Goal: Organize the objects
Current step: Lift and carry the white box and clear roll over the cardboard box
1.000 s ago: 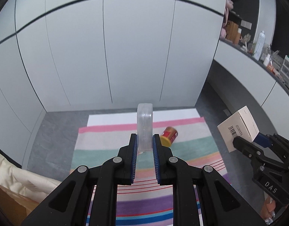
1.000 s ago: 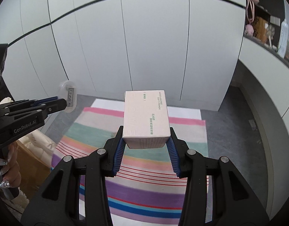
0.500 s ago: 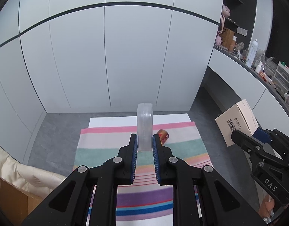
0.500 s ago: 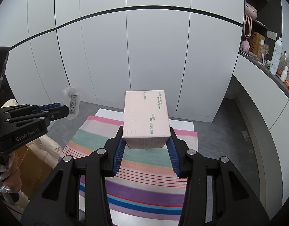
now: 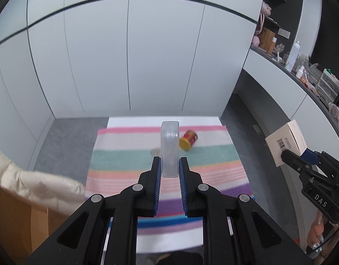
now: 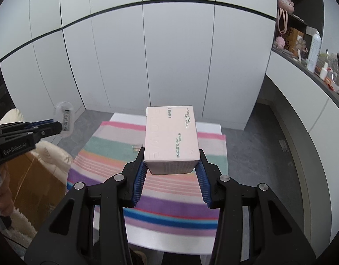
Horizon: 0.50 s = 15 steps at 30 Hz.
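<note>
Above the striped cloth (image 5: 160,170) | left gripper (image 5: 170,170) is clamping the clear case (image 5: 170,150), right gripper (image 6: 171,169) is clamping the pink box (image 6: 171,139) | both are rising farther from the cloth, carrying toward storage | can (image 5: 188,140) is lying behind.

A room in a home, most likely a dressing or storage room. Tall white cupboard doors (image 6: 173,55) floor to ceiling across the back. Grey floor (image 5: 65,137) with a striped, many-coloured rug (image 5: 165,176) laid on it. Along the right side, a curved white counter (image 6: 306,92) crowded with bottles, a spray can (image 6: 313,48) and small clear drawers (image 5: 326,84). Dark shelves (image 6: 290,6) above with pink plush toys (image 6: 285,0) and a hanging bag. At the left, a cream quilted cushion (image 5: 32,181) over a cardboard box (image 5: 19,216).
</note>
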Available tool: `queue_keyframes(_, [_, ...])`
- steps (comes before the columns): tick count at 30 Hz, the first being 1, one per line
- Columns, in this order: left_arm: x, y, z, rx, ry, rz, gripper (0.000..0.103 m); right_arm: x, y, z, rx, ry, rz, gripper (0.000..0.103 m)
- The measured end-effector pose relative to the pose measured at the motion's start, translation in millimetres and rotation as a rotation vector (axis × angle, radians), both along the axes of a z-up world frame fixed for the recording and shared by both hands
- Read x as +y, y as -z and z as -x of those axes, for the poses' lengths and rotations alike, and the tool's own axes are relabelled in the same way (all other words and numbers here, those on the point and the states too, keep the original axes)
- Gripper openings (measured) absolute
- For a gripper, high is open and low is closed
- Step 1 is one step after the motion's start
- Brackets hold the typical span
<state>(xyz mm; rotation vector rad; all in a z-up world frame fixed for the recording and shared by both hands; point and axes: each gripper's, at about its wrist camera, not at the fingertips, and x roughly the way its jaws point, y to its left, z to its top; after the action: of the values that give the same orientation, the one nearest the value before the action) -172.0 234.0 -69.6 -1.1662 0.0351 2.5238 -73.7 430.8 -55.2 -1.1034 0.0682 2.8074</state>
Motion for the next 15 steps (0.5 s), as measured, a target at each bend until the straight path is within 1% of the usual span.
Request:
queue_keyframes(3, [-15.3,7.6,-15.8,-0.021,-0.009,-0.009,0.016,2.2,4.5,-15.6,-0.016,0.013,-0.006,0.044])
queue_keyframes(8, [-38.3,11.6,-31.0,0.001,-0.049,0.004,0.016,2.2,4.5,-24.7,-0.029,0.018,-0.003,0.044])
queue_keyframes(12, [-61.4,10.0,-34.1,0.001,-0.095,-0.008,0.016,-13.9,0.3,-27.0,-0.024,-0.006,0.009,0.044])
queue_keyframes(15, [-83.6,8.0,-37.8,0.011,-0.141,-0.014,0.016,-36.4,-2.4,-25.6,-0.017,-0.044,0.002,0.044])
